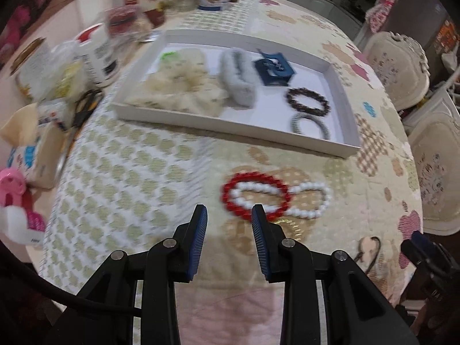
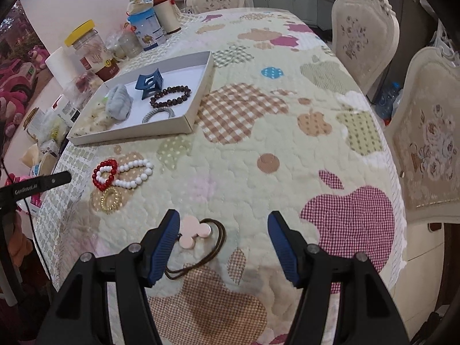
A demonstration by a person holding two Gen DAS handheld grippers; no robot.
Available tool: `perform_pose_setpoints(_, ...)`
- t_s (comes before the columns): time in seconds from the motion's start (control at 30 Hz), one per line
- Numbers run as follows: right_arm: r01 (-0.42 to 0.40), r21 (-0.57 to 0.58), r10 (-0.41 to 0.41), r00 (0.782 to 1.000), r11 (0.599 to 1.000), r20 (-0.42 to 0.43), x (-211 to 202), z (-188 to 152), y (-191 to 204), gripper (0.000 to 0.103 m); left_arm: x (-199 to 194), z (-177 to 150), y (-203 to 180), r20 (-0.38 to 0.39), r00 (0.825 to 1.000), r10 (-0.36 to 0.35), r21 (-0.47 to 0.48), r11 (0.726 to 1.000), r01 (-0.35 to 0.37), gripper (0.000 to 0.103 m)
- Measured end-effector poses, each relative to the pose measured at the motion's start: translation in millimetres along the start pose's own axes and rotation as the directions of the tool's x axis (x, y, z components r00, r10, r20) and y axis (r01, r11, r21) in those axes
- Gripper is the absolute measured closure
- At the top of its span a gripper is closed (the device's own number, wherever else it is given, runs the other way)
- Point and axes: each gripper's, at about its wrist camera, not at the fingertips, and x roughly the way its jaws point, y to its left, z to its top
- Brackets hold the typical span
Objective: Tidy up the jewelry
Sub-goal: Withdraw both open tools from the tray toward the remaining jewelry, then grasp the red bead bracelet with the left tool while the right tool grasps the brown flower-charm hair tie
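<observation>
Two tools hang over the bench, both gaping and empty, each lining up a pick.
The left tool (image 1: pixel 229 211) faces the red bracelet (image 1: pixel 256 195); the right tool (image 2: pixel 223 220) must shift left over the pink hair tie (image 2: pixel 195 234), then carry it to the tray (image 2: pixel 184 122).

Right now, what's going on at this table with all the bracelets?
A person is tidying jewelry into a white tray with two handheld grippers. Both are open and empty. The left gripper hovers by the red bracelet and white bracelet; the right gripper is over a pink hair tie. Several pieces already lie in the tray.
</observation>
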Motion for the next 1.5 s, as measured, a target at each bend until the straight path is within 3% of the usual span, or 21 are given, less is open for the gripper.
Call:
perform_pose_setpoints(0.23,0.007,0.025,-0.007,1.0,1.0,0.002,-3.8,-5.7,-9.0,0.036,28.9,10.1,-39.9,-0.039,0.999,0.019,0.105,0.994,-0.014,0.072)
perform_pose_setpoints(0.43,0.01,0.053,-0.011,1.0,0.999,0.003,-6.4,-8.9,-16.7,0.036,51.1,15.2,-51.5,-0.061,0.998,0.032,0.132,0.991,-0.023,0.072)
perform_pose_setpoints(0.47,0.008,0.052,-0.009,1.0,0.999,0.004,-6.9,-9.4,-16.4,0.036,54.0,16.1,-51.1,-0.065,0.997,0.029,0.13,0.991,-0.02,0.074)
perform_pose_setpoints(0.53,0.004,0.049,-0.004,1.0,0.999,0.007,-7.2,-9.9,-15.6,0.036,59.2,17.0,-47.4,-0.077,0.997,0.013,0.118,0.993,-0.004,0.087)
perform_pose_setpoints(0.63,-0.003,0.046,0.003,1.0,0.999,0.001,-4.2,-10.7,-15.5,0.036,57.4,18.8,-41.7,-0.063,0.998,0.004,0.098,0.995,0.003,0.095)
perform_pose_setpoints(0.97,-0.065,-0.079,0.061,0.997,0.995,-0.055,16.6,-17.6,10.4,0.037,13.6,27.7,-1.3,0.02,0.999,-0.045,-0.004,0.999,0.046,0.095)
perform_pose_setpoints(1.3,-0.044,-0.187,0.028,0.996,0.981,-0.087,50.8,-24.2,29.6,0.037,-8.0,31.2,26.6,0.04,0.996,-0.085,-0.089,0.992,0.088,0.095)
perform_pose_setpoints(1.33,-0.038,-0.196,0.024,0.997,0.98,-0.07,50.2,-24.9,29.7,0.039,-10.9,31.2,28.3,0.045,0.995,-0.085,-0.093,0.992,0.089,0.095)
perform_pose_setpoints(1.4,-0.024,-0.211,0.013,0.999,0.977,-0.05,50.0,-25.0,29.8,0.058,-16.0,31.0,30.8,0.058,0.995,-0.083,-0.098,0.991,0.089,0.095)
perform_pose_setpoints(1.47,-0.042,-0.21,0.033,0.998,0.977,-0.046,48.1,-24.3,28.7,0.088,-20.4,31.8,32.8,0.071,0.994,-0.08,-0.101,0.991,0.087,0.095)
perform_pose_setpoints(1.5,-0.053,-0.206,0.044,0.998,0.977,-0.048,47.8,-23.3,28.3,0.088,-22.2,32.4,33.7,0.075,0.994,-0.08,-0.103,0.991,0.087,0.095)
